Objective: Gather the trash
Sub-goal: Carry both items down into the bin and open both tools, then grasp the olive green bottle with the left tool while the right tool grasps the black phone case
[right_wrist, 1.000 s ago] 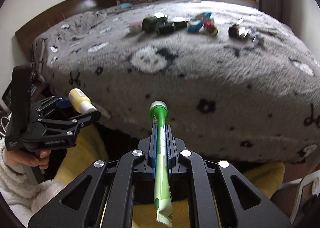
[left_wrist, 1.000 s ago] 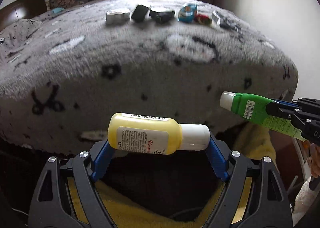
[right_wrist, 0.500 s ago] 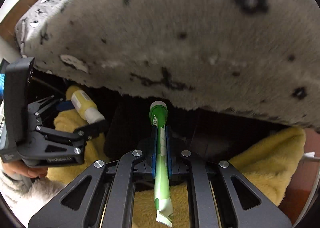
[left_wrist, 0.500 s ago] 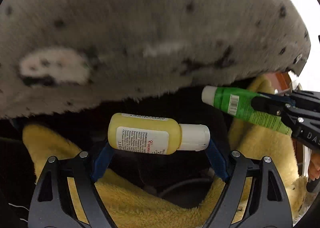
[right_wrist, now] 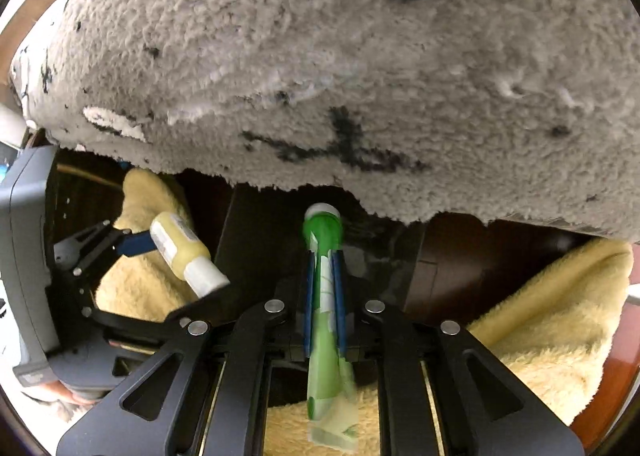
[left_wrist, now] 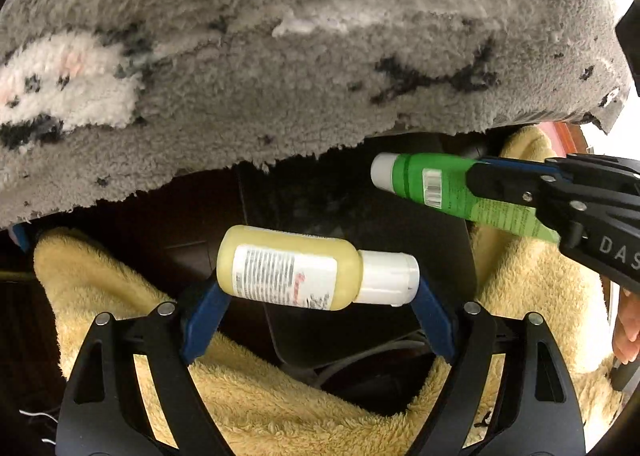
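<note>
Yellow bottle (left_wrist: 292, 268) lies crosswise, clamped end to end by the left gripper (left_wrist: 318, 292), below the grey blanket (left_wrist: 280, 55) edge. Right view: green tube (right_wrist: 326, 276) between the right gripper (right_wrist: 324, 276) fingers (right_wrist: 307, 288), which have just been loosening, over yellow fleece (right_wrist: 552, 320).

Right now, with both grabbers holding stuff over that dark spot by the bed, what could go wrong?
1. The yellow bottle is pinched only end to end between the left gripper pads, so it might pop out sideways.
2. The right gripper has just been opening slightly, with the green tube between its pads; it may slip out early.
3. The dark container sits between folds of yellow fleece, under the grey blanket edge, so a dropped item could land on fabric instead.
</note>
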`<state>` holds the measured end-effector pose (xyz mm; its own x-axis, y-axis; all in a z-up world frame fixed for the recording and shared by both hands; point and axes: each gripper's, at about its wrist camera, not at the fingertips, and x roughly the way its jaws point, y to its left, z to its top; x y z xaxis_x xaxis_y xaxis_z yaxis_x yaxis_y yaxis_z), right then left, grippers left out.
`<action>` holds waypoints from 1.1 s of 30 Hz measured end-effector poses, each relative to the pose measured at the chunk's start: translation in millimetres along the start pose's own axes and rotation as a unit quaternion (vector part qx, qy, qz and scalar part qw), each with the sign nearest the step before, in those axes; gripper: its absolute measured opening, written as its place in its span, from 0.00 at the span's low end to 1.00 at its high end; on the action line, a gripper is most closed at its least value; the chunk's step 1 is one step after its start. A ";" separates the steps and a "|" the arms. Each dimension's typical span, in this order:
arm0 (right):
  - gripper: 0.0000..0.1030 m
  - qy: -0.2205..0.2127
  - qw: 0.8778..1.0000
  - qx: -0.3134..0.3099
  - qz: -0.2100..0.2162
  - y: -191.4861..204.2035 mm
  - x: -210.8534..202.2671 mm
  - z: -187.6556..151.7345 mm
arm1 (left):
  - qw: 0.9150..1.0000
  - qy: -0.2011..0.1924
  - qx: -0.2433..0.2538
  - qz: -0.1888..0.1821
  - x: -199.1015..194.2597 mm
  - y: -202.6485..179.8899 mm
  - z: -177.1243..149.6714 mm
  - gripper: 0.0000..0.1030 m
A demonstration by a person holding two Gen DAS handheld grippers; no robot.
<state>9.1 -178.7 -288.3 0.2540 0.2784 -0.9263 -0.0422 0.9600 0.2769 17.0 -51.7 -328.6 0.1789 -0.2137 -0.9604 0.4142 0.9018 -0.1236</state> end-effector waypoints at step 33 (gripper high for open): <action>0.90 -0.199 0.977 0.050 -0.064 -63.2 -146.1 33.5 | 0.980 -0.187 0.017 0.068 -174.8 16.5 51.7 0.92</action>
<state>7.0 -281.0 -161.8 0.6068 0.1035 -0.7881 0.1030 0.9729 0.2071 38.6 -18.9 -149.9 0.5464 -0.2212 -0.8078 0.3929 0.9195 0.0140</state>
